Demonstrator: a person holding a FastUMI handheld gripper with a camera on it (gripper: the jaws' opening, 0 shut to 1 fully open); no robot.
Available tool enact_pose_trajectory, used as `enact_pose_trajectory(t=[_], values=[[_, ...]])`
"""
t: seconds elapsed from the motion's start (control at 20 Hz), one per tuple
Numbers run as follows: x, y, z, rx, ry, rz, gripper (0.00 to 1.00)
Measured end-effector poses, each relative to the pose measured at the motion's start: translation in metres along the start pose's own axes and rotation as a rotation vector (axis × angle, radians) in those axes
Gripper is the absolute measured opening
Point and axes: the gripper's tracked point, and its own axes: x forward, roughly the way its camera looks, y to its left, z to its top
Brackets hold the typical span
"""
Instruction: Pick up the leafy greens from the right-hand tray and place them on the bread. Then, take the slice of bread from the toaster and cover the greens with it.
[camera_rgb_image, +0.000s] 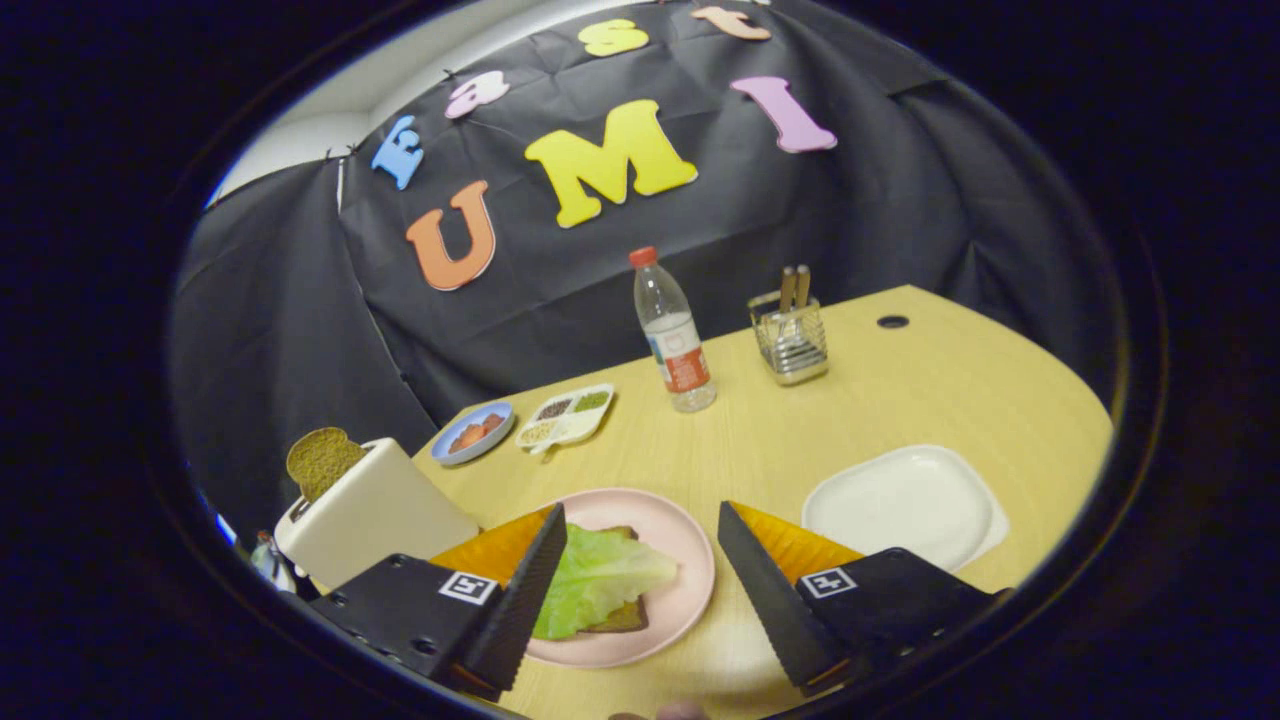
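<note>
A green lettuce leaf (598, 584) lies on a brown slice of bread (625, 618) on the pink plate (672, 540), partly behind my left finger (525, 600). My gripper (642, 525) is open above the plate with nothing between its fingers. A cream toaster (372, 515) stands to the left of the plate, with a brown slice of bread (322, 461) sticking up out of its slot. A white tray (905, 505) sits bare to the right, beyond my right finger (770, 600).
At the back of the wooden table (800, 430) stand a water bottle (675, 335), a wire holder with utensils (790, 338), a blue dish with red pieces (472, 432) and a small divided dish of seasonings (565, 415). The table's far edge meets the black cloth wall.
</note>
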Motion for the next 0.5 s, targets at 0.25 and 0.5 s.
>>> enact_pose_trajectory(t=[0.25,0.5], values=[[-0.045,0.020,0.056,-0.089,-0.209,-0.115,0.95],[-0.071,0.079,0.081,-0.141,-0.286,-0.122,0.96]])
